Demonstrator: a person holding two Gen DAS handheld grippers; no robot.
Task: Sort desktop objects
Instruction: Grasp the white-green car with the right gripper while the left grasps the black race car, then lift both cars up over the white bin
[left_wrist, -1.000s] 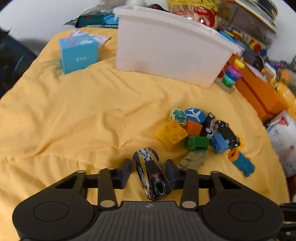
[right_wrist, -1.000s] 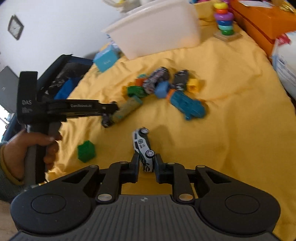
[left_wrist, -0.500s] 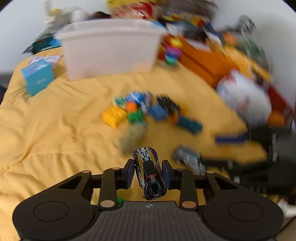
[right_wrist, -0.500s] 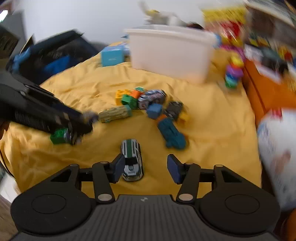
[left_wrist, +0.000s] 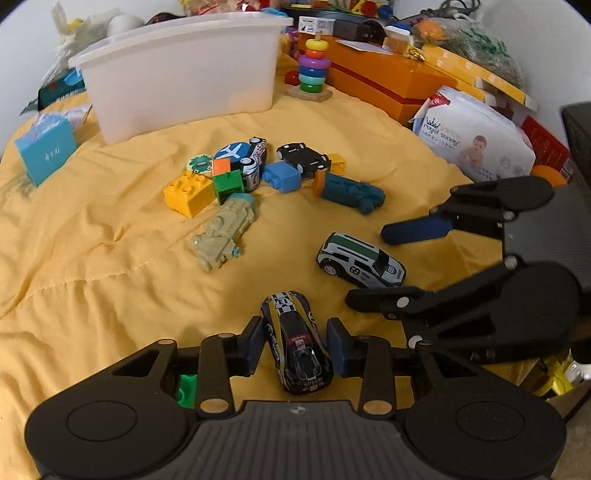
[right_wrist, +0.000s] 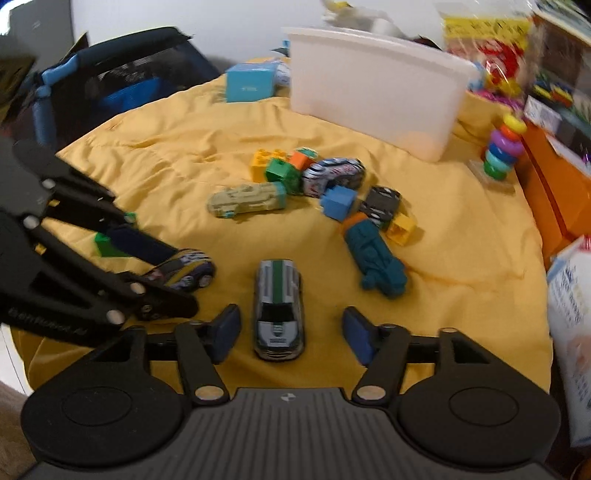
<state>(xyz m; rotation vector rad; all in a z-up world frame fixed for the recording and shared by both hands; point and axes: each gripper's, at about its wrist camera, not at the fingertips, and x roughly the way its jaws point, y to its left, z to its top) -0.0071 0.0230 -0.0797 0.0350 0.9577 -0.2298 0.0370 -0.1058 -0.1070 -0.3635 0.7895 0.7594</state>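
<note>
Since a second ago the right gripper (right_wrist: 291, 334) has let go of the white and green car (right_wrist: 279, 309) and spread its fingers wide; that car now sits flat on the yellow cloth (right_wrist: 184, 147), low in the middle of the right wrist view, between the two blue pads and touching neither. Over on the left, the left gripper (left_wrist: 294, 345) has carried the dark striped car (left_wrist: 295, 347) away from the pile and towards the bottom of its own frame. Its fingers stand a little apart on either side of the car, with a sliver of gap on each flank, so they are not clamped. That car rests on the cloth, nose pointing up the frame.

Seen from the left wrist, the white and green car (left_wrist: 360, 260) lies just right of centre, between the right gripper's outstretched fingers (left_wrist: 413, 230). From the right wrist, the dark striped car (right_wrist: 184, 273) shows at the left edge, between the left gripper's fingers, blurred.

The pile of bricks and cars sits mid-frame: a yellow brick (left_wrist: 188, 190), a green brick (left_wrist: 228, 184), a blue brick (left_wrist: 282, 176), a black car (left_wrist: 303, 157), a tan toy (left_wrist: 223, 232) and a teal toy (left_wrist: 351, 190) lying on their sides. The white bin (left_wrist: 184, 74) stands at the upper left, the ring stacker (left_wrist: 312, 68) just to its right.
</note>
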